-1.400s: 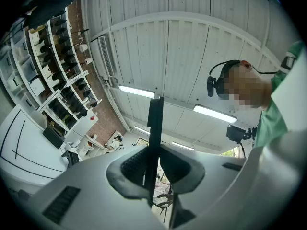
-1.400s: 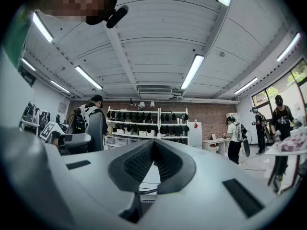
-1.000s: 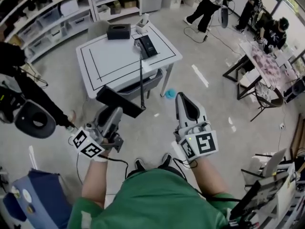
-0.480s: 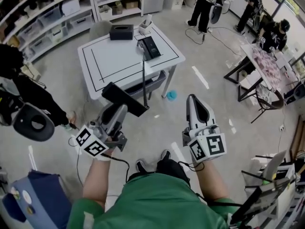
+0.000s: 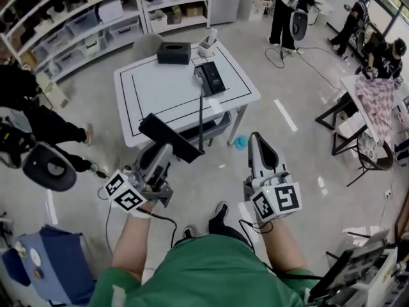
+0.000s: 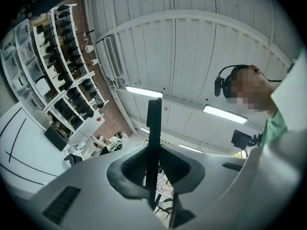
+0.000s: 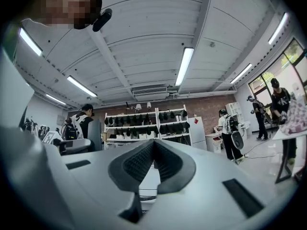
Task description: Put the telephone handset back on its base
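While the left claw (image 5: 164,152) is clamped on the telephone handset (image 5: 167,136), a flat black slab lying crosswise over its tips, the base (image 5: 209,77) sits well ahead of it on the white surface (image 5: 153,91), so the return step is not yet done. The left gripper view shows why the grip looks so tight. The handset (image 6: 154,128) is taken by its thin edge, a narrow dark strip standing upright between pads that nearly meet, which leaves both long ends free to be lowered onto the cradle. A thin dark line, probably the cord (image 5: 200,120), runs straight from the handset forward to the base. It looks taut, which I judge to be the reason the handset is held out toward the surface rather than close to the body. The right claw (image 5: 257,139), to the right of the left one and roughly level with it, is closed with nothing in it; its own view shows the ribbed pads (image 7: 139,162) meeting. It seems spare for now, perhaps to steady the base. Beyond the base, further from both claws, a black box (image 5: 174,53) stands at the far edge of the surface. The person stands on open floor short of the surface, so I judge the approach must be finished before the handset can be set down.
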A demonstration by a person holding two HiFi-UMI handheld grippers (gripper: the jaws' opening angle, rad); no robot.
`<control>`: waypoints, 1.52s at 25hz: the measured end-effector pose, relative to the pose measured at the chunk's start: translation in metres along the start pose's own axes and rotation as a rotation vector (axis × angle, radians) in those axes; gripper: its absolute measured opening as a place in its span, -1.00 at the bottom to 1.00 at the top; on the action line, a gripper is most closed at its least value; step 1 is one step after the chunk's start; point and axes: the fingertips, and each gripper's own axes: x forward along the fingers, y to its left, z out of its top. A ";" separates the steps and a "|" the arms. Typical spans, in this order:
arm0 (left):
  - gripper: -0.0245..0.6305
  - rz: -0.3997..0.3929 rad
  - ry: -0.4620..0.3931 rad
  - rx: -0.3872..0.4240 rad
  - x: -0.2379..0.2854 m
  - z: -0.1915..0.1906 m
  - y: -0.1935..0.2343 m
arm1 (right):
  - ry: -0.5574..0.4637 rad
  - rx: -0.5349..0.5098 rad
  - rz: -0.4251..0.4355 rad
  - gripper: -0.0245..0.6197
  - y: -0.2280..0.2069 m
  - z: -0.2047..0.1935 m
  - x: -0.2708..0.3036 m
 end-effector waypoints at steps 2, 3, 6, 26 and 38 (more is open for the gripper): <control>-0.68 0.011 -0.006 -0.002 0.019 -0.004 0.008 | -0.005 0.013 0.016 -0.85 -0.022 0.001 0.013; -0.68 0.015 -0.010 0.000 0.029 -0.006 0.012 | -0.011 0.017 0.022 -0.85 -0.033 0.001 0.020; -0.68 0.021 -0.014 0.014 0.060 -0.011 0.023 | -0.023 0.029 0.039 -0.85 -0.064 0.003 0.041; -0.68 0.110 -0.027 0.055 0.136 -0.015 0.059 | -0.017 0.093 0.090 -0.86 -0.156 0.002 0.102; -0.68 0.086 0.011 -0.028 0.180 -0.025 0.161 | -0.034 0.058 0.048 -0.85 -0.192 -0.008 0.170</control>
